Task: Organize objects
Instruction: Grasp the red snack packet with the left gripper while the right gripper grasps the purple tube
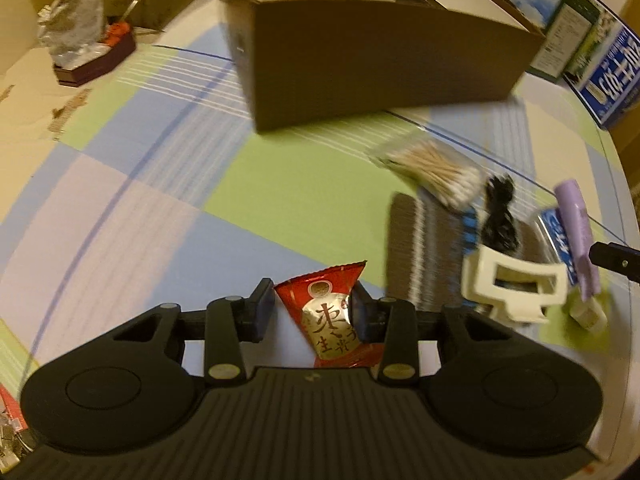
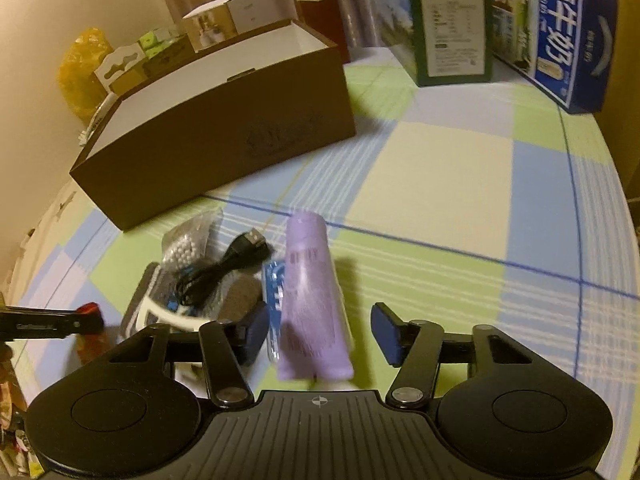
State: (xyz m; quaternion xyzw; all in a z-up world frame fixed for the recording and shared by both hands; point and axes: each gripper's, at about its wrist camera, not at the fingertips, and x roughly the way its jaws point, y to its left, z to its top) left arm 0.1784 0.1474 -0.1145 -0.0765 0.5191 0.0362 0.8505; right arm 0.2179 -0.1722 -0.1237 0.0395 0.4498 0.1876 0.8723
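Checked in pale blue, green and cream, the tablecloth (image 2: 452,168) covers the whole work surface. On its far side stands a brown cardboard box (image 1: 380,76), open at the top with a white lining; part of a dark item shows at its rim. Right of the box, a green carton (image 2: 454,24) and a blue milk carton (image 2: 572,36) stand upright.

The left gripper (image 1: 314,312) pinches a red snack packet (image 1: 332,320) between its fingers, above the near part of the cloth. The right gripper (image 2: 320,332) has its fingers spread on either side of a lilac tube (image 2: 314,304), which lies pointing away; neither pad clearly touches it.

Just left of the tube lies a cluster: a bag of cotton swabs (image 1: 436,170), a coiled black USB cable (image 2: 224,268), a cream hair claw clip (image 1: 516,288) and a blue sachet (image 2: 274,284) touching the tube. All lie near the box but outside it.
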